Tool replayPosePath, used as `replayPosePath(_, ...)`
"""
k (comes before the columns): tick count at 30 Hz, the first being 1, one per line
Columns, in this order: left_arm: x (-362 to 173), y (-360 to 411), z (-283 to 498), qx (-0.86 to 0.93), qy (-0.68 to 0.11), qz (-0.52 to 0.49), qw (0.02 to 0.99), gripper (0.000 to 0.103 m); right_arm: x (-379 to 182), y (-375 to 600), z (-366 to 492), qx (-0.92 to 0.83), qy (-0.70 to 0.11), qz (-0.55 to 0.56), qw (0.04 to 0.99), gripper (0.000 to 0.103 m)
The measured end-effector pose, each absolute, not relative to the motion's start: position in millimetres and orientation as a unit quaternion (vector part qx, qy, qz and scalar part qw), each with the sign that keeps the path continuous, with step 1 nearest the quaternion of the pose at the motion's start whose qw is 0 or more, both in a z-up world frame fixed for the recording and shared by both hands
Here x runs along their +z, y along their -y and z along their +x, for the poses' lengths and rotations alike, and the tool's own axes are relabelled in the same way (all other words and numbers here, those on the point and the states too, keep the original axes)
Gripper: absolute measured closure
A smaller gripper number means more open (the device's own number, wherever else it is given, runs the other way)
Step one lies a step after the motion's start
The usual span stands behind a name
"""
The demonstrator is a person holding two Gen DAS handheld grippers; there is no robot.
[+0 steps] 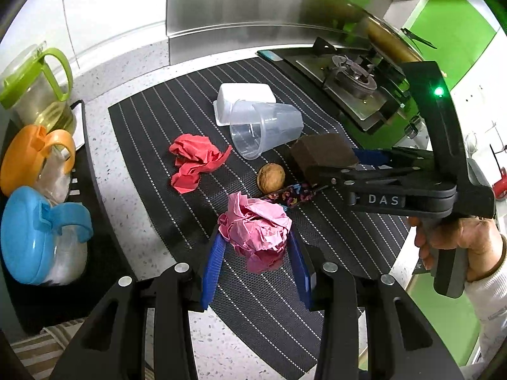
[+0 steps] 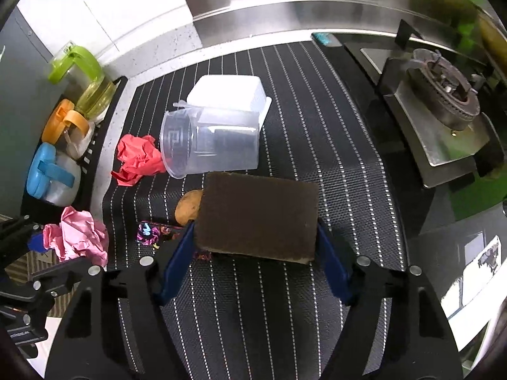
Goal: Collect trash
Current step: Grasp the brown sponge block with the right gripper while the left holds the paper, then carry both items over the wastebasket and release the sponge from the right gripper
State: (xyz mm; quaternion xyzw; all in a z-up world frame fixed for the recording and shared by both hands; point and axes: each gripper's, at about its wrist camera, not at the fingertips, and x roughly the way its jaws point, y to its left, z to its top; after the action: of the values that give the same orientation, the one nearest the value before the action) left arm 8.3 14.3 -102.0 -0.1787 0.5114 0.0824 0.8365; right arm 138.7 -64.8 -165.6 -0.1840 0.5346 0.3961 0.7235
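A speckled white kitchen bench (image 1: pixel 133 190) carried a black mat with white dotted stripes (image 1: pixel 164 120), with a steel splashback behind and a gas stove burner (image 2: pixel 443 88) to the right. Three lidded jars, green (image 1: pixel 35 95), orange (image 1: pixel 28 158) and blue (image 1: pixel 35 237), stood in a row at the mat's left.

The left claw (image 1: pixel 256 253) was closed around a crumpled pink paper ball (image 1: pixel 256 234), its blue pads (image 1: pixel 212 266) pressing both sides of the ball.

The right claw (image 2: pixel 256 253) gripped a brown scouring sponge (image 2: pixel 256 218) between its blue pads (image 2: pixel 177 259); whether the sponge was lifted off the mat could not be told.

Just beyond the pink ball lay a walnut (image 1: pixel 271 178) and a dark candy wrapper with colourful print (image 1: pixel 290 194), both between the two claws. A crumpled red paper (image 1: pixel 193 161) lay farther left on the mat. A clear plastic cup (image 1: pixel 263 128) lay on its side, touching a white plastic container (image 1: pixel 244 101) behind it.
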Motion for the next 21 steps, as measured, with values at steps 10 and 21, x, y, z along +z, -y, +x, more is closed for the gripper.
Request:
replayPosePath(10,-68,16,18,0.000,-0.500,-0.122,0.857,0.063,-90,133,106,0.351,-0.505,-0.131,0.777,0.031)
replayPosePath(21,-38,131,32,-0.193,-0.479,-0.015,0.857,0.063,-43,298,16,0.181,-0.483,-0.023,0.857,0.031)
